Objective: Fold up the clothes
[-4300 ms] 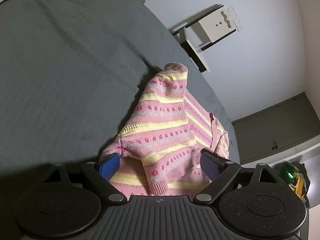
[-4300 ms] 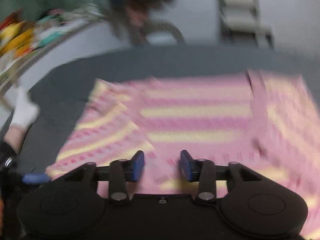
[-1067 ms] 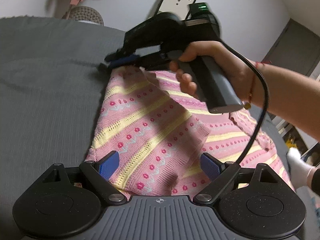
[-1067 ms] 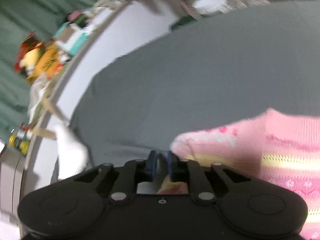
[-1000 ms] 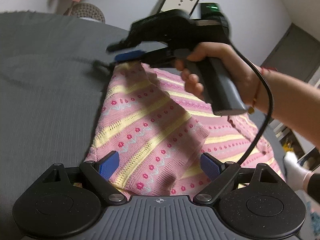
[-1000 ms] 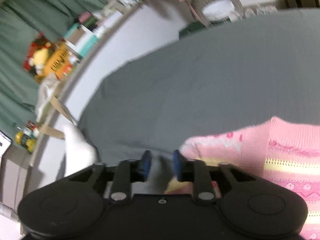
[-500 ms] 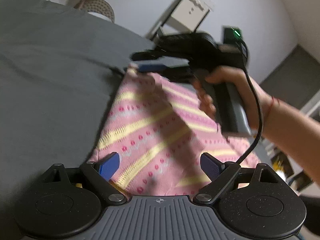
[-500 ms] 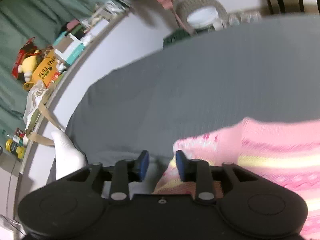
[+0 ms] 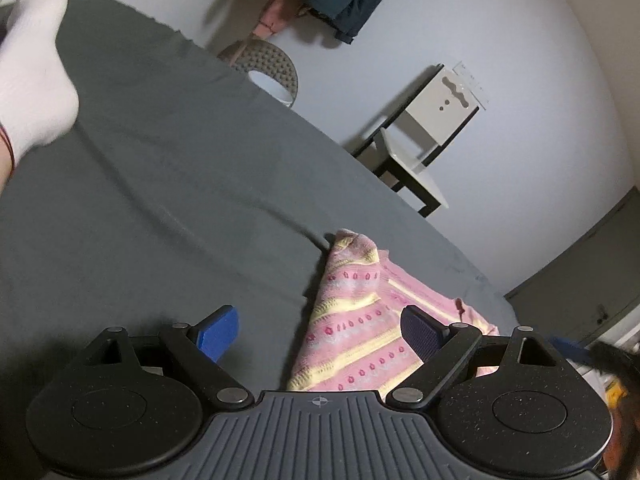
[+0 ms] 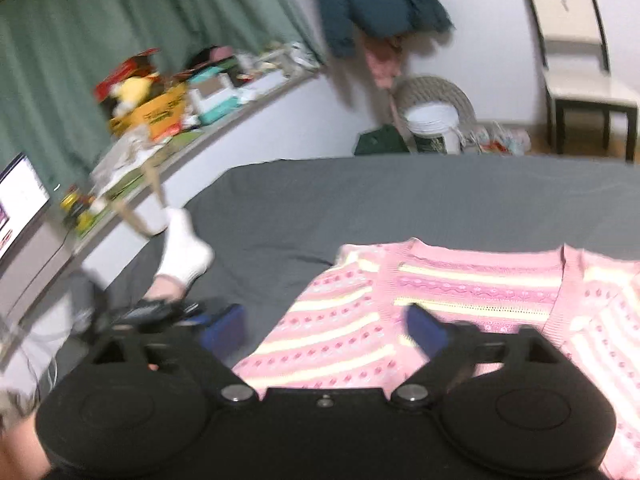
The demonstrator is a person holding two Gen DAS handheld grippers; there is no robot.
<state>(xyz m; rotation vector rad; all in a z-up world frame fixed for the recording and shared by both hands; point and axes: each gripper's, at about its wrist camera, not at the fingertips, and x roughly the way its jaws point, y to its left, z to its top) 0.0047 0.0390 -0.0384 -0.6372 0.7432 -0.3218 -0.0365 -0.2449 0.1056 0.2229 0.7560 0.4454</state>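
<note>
A pink sweater with yellow stripes [image 10: 460,300] lies spread on the dark grey bed [image 10: 360,200]. In the left wrist view the pink sweater [image 9: 360,320] shows a raised corner pointing away from me. My left gripper [image 9: 320,332] is open just above the bed, its right finger over the sweater's edge and its left finger over bare sheet. My right gripper [image 10: 324,330] hovers open over the sweater's near left part, holding nothing. The left gripper also shows as a dark shape at the right wrist view's lower left.
A foot in a white sock [image 9: 32,80] rests on the bed at the left; the same white sock [image 10: 184,252] shows near the bed's edge. A white chair [image 9: 432,136], a woven basket [image 9: 268,68] and hanging clothes [image 10: 372,4] stand by the wall. A cluttered shelf [image 10: 168,112] runs along the left.
My right gripper has let go of the sweater's corner, opened wide and pulled back over the garment. My left gripper has swung left, so the right hand has left its view.
</note>
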